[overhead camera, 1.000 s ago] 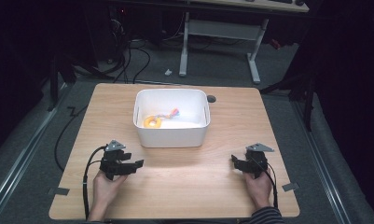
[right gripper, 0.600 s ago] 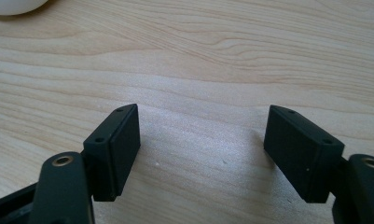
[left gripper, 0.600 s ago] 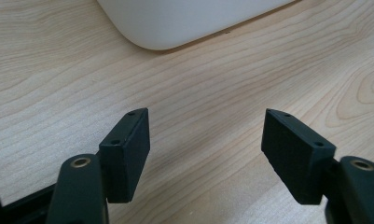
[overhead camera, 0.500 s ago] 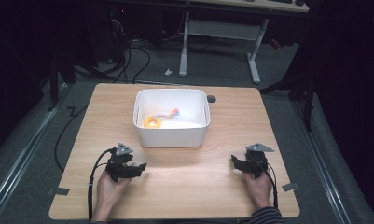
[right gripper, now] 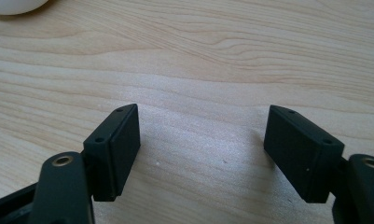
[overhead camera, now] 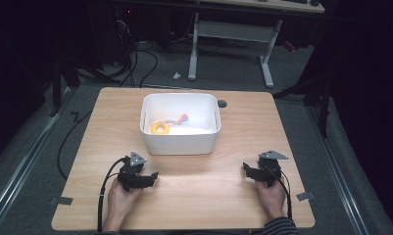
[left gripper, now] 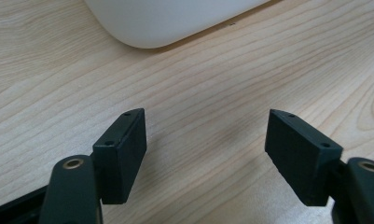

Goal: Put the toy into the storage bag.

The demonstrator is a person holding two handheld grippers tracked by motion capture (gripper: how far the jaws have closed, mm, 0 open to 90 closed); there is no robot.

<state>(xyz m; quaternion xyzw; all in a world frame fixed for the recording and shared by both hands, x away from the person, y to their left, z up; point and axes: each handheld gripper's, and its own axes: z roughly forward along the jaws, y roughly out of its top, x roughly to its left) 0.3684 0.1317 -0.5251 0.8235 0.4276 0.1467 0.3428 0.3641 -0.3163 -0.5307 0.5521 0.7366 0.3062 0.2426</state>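
Your left gripper [overhead camera: 152,175] rests low on the wooden counter [overhead camera: 292,122] near its front edge, jaws spread wide with nothing between them, pointing at the near corner of the white tub [overhead camera: 180,142]. Your right gripper [overhead camera: 245,168] sits well apart on the other side, jaws equally wide over bare wood. A yellow ring [overhead camera: 160,128] and a small coloured piece lie inside the tub at mid-counter
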